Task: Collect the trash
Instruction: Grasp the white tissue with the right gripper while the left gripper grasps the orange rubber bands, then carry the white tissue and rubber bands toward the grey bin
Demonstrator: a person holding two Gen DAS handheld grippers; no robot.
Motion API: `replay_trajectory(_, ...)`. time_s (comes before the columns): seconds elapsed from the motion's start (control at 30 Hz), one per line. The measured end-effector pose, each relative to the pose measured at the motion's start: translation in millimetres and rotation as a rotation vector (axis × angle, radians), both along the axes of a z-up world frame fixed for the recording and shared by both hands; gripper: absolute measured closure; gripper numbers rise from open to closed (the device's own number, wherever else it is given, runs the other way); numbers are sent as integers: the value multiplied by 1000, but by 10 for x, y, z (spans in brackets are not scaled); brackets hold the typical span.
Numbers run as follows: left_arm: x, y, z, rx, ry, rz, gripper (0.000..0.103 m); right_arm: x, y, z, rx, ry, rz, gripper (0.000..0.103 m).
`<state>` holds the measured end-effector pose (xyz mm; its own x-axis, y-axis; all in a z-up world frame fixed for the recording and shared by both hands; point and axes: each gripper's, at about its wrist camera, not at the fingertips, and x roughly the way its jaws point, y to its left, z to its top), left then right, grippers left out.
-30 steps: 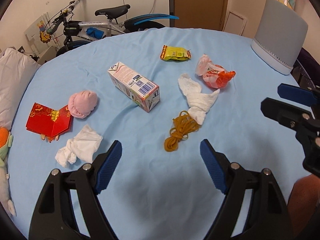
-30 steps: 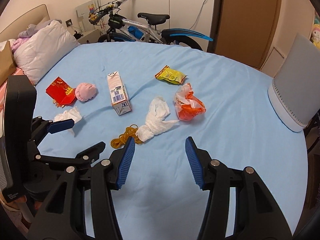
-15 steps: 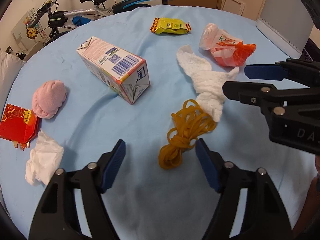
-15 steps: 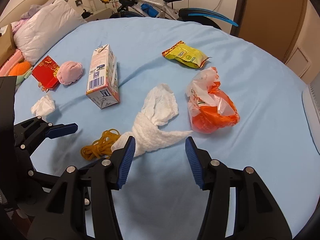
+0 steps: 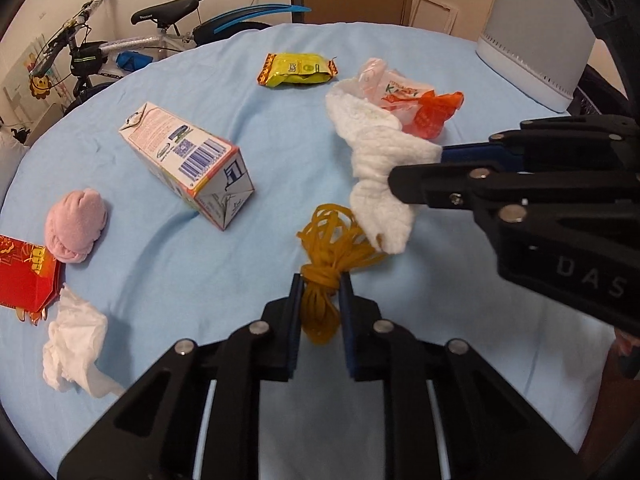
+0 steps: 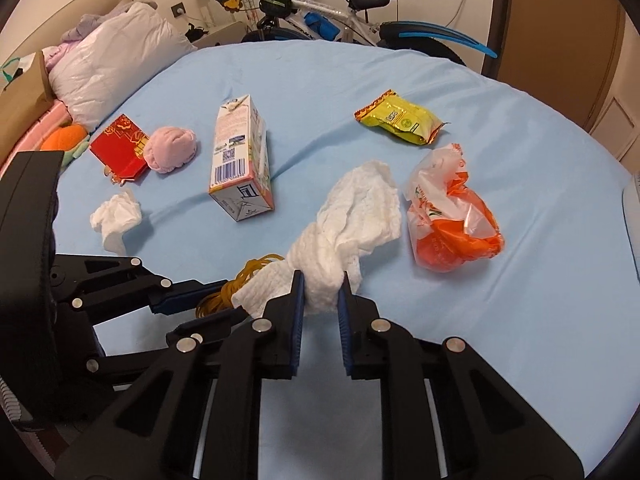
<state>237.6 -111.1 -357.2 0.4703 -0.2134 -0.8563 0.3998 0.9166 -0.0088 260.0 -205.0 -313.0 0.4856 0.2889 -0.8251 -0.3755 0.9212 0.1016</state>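
Observation:
My left gripper (image 5: 320, 286) is shut on a bundle of yellow rubber bands (image 5: 326, 248) on the blue sheet; the bundle also shows in the right wrist view (image 6: 236, 280). My right gripper (image 6: 320, 284) is shut on a twisted white paper towel (image 6: 352, 216), also seen in the left wrist view (image 5: 380, 160). Other trash lies around: a milk carton (image 5: 188, 160), a yellow snack wrapper (image 5: 298, 69), an orange-and-white plastic bag (image 6: 452, 216), and a crumpled white tissue (image 5: 74, 344).
A pink sock ball (image 5: 76, 224) and a red envelope box (image 5: 24, 280) lie at the left. A grey bin (image 5: 536, 36) stands at the far right edge. A bicycle (image 6: 320, 12) and pillows (image 6: 116, 52) are beyond the bed.
Both grippers moved forward and down and closed: the left on the rubber bands, the right on the white paper towel.

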Motion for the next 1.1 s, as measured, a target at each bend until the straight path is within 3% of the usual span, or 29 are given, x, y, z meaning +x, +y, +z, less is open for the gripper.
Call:
replay_trajectory(0.23, -177, 87, 519, -40, -51, 4, 85, -392, -130, 581, 12, -83, -17, 89)
replay_trajectory(0.57, -413, -112, 1469, -21, -148, -60, 85, -990, -606, 1535, -13, -188, -119, 89)
replay_trajectory(0.87, -309, -771, 2295, -40, -229, -200, 85, -1211, -1557, 2255, 9, -245, -327, 89)
replay_trajectory(1.1, 92, -1541, 2898, -125, -273, -348, 85, -1103, -2378, 2703, -4, -265, -463, 89)
